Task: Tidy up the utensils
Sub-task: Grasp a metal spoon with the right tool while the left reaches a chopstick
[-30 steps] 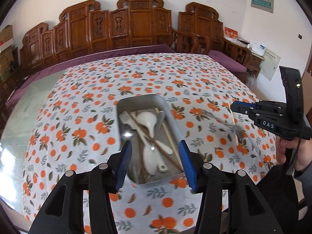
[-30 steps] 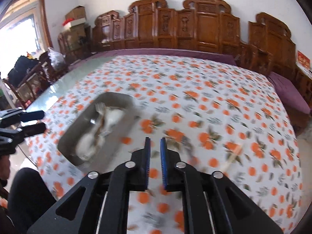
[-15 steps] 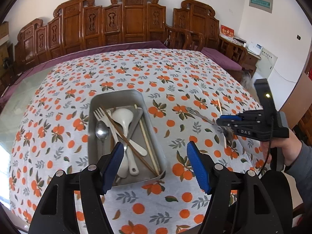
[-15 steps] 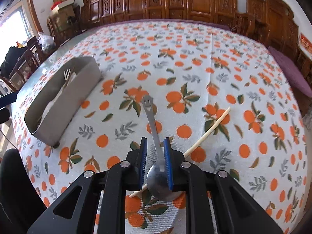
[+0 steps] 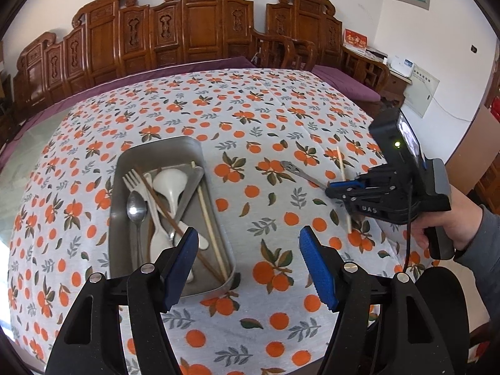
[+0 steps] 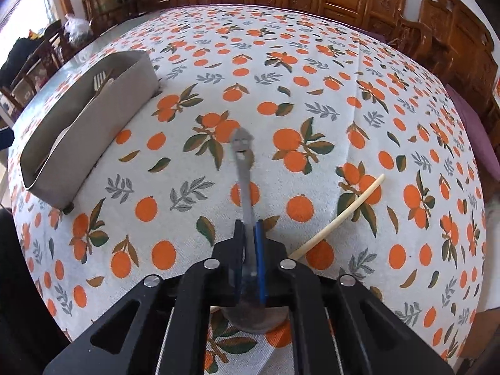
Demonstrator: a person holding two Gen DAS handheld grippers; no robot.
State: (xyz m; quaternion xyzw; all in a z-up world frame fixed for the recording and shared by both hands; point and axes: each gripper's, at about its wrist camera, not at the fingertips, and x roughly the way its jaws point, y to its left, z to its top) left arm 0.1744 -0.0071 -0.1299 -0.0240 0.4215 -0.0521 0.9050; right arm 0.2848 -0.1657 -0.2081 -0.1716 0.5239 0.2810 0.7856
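Observation:
A metal spoon [image 6: 244,184] with a smiley cut-out handle lies on the orange-print cloth; my right gripper [image 6: 249,234] is shut on its neck, just ahead of the bowl. The same spoon [image 5: 298,172] and right gripper [image 5: 329,191] show in the left wrist view. A pale chopstick [image 6: 337,217] lies beside it, partly under the gripper. The metal tray [image 5: 123,168] holds a fork, spoons and chopsticks. My left gripper [image 5: 248,265] hangs open over the tray's near right corner, holding nothing.
The tray's side wall [image 6: 93,122] shows at the left of the right wrist view. Carved wooden chairs [image 5: 200,28] line the table's far side. A person's hand [image 5: 450,228] holds the right gripper at the table's right edge.
My right gripper came down over the spoon and shut on its neck. My left gripper opened wider and shifted right, so the tray now sits left of centre.

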